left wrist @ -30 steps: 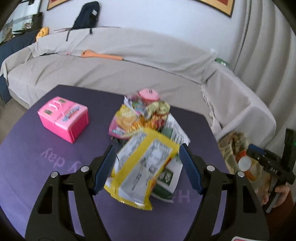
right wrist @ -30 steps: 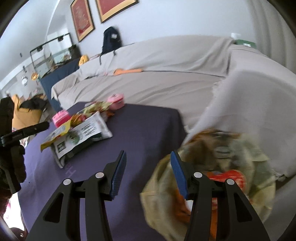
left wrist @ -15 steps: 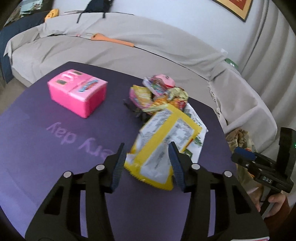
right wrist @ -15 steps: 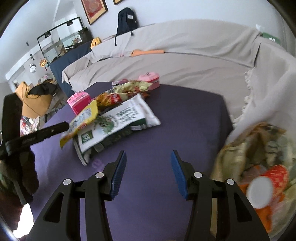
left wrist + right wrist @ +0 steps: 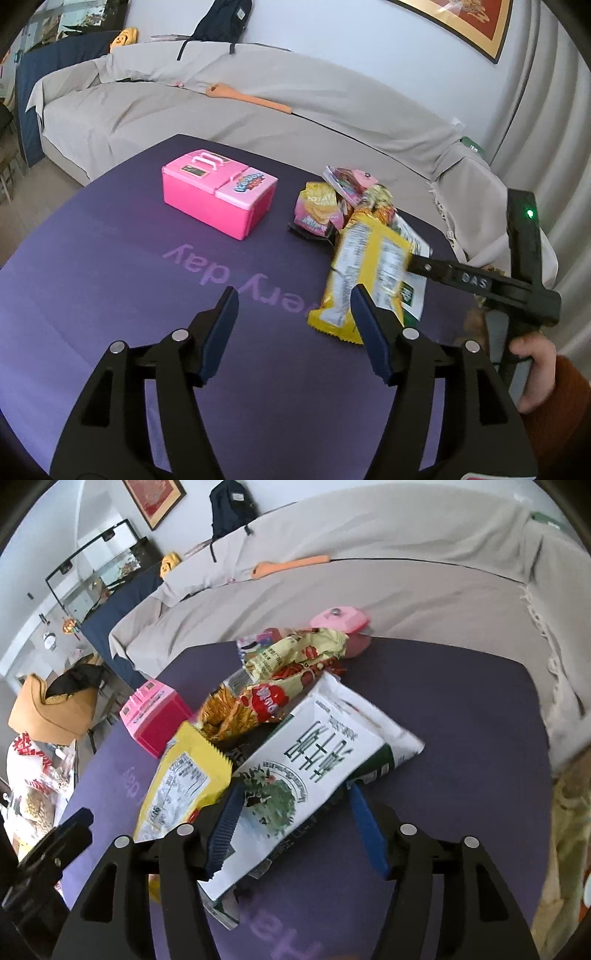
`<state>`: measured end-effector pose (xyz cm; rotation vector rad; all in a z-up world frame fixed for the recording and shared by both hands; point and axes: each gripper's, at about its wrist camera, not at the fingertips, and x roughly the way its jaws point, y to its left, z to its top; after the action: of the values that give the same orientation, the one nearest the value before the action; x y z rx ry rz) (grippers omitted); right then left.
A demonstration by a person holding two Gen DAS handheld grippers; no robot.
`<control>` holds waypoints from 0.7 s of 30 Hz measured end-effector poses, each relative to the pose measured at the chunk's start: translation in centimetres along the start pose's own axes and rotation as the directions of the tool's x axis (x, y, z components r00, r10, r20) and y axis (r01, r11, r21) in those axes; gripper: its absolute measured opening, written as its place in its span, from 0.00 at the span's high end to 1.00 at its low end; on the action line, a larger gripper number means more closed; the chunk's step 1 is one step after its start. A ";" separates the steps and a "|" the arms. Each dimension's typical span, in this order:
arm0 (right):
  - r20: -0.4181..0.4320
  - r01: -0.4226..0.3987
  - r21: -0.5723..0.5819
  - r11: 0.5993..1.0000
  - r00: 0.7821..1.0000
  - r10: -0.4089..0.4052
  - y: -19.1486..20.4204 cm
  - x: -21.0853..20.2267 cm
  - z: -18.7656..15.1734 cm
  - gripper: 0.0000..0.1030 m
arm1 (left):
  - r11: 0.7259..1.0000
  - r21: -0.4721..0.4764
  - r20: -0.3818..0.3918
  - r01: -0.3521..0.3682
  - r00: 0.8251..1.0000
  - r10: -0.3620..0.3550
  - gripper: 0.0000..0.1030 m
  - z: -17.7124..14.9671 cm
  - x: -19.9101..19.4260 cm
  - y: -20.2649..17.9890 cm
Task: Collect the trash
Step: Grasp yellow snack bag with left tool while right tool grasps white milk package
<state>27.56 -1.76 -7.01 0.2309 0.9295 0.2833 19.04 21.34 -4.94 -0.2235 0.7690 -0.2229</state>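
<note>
A pile of snack wrappers lies on the purple table point(image 5: 110, 280). A yellow wrapper point(image 5: 365, 273) lies on a white and green bag point(image 5: 317, 760), with crumpled colourful wrappers point(image 5: 280, 686) behind. My left gripper point(image 5: 295, 321) is open and empty, just left of the yellow wrapper. My right gripper point(image 5: 295, 812) is open, its fingers either side of the near end of the white and green bag. The right gripper also shows in the left wrist view point(image 5: 461, 280), beside the pile.
A pink toy box point(image 5: 218, 192) stands on the table left of the pile. A small pink lidded pot point(image 5: 343, 624) sits at the table's far edge. A covered sofa point(image 5: 258, 110) runs behind. A trash bag point(image 5: 569, 830) hangs off the table's right side.
My left gripper let the yellow wrapper go and drew back to the left. My right gripper swung from the trash bag to the pile and now straddles the white and green bag.
</note>
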 end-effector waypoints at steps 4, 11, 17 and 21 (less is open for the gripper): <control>-0.031 -0.028 -0.015 1.000 0.999 0.027 0.4 1.2 0.3 0.38 | 1.000 -0.013 -0.003 0.003 1.000 -0.003 0.42 -0.1 -0.2 0.6; -0.102 -0.017 -0.026 1.000 0.995 0.014 -1.4 0.7 0.0 0.36 | 0.999 -0.036 -0.004 0.032 0.999 -0.032 0.41 -0.1 -0.3 1.1; -0.042 0.081 -0.097 0.992 0.995 -0.085 -3.2 -1.5 -0.5 0.36 | 0.995 0.013 -0.042 0.097 0.994 -0.096 0.34 0.1 0.9 -0.7; -0.004 0.128 -0.144 0.981 0.992 -0.130 -4.3 -3.7 -1.3 0.36 | 0.992 0.063 -0.085 0.108 0.991 -0.102 0.34 0.2 2.4 -2.8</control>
<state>25.04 -6.97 -6.37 0.0358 0.9283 0.2310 20.51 18.00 -5.64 -0.1917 0.8301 -0.3591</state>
